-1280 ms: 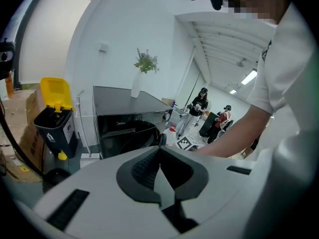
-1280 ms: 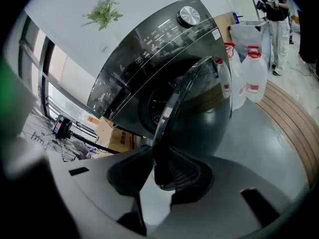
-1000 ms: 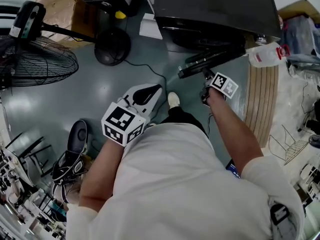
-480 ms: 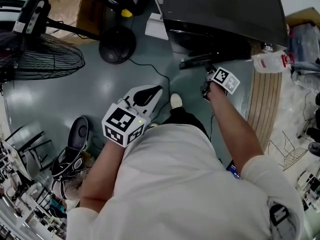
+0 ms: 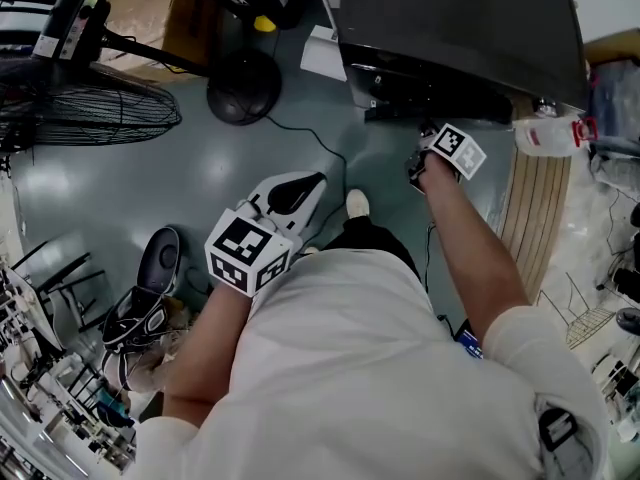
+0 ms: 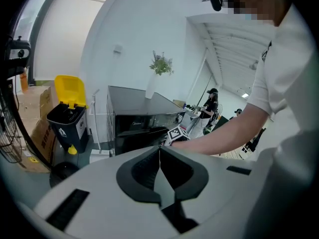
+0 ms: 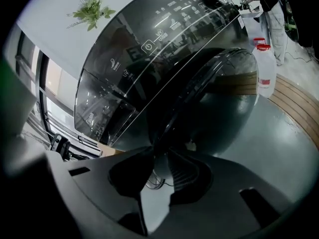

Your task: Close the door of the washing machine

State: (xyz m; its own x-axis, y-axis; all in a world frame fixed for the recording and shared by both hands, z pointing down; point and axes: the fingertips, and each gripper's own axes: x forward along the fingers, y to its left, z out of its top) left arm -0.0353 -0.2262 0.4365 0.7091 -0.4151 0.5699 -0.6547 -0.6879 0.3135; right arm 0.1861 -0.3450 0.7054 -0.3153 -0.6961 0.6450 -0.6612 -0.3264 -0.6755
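Fingers point(image 7: 190, 175) closing astride door point(image 7: 219, 98) edge, glossy black, ajar

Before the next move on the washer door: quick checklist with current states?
1. Door latched: not ok. The door stands ajar from the front of the washing machine.
2. Right gripper at the door: ok. Its jaws are apart and have just been closing, with the door's rim at their tips. Whether the pads press on it: cannot tell.
3. Left gripper out of the way: ok. Shut, empty, held back from the machine.
4. Bottle clear of the swing: ok. It stands off to the side by the wooden slats.
5. Nothing caught in the gap: cannot tell, too dark.
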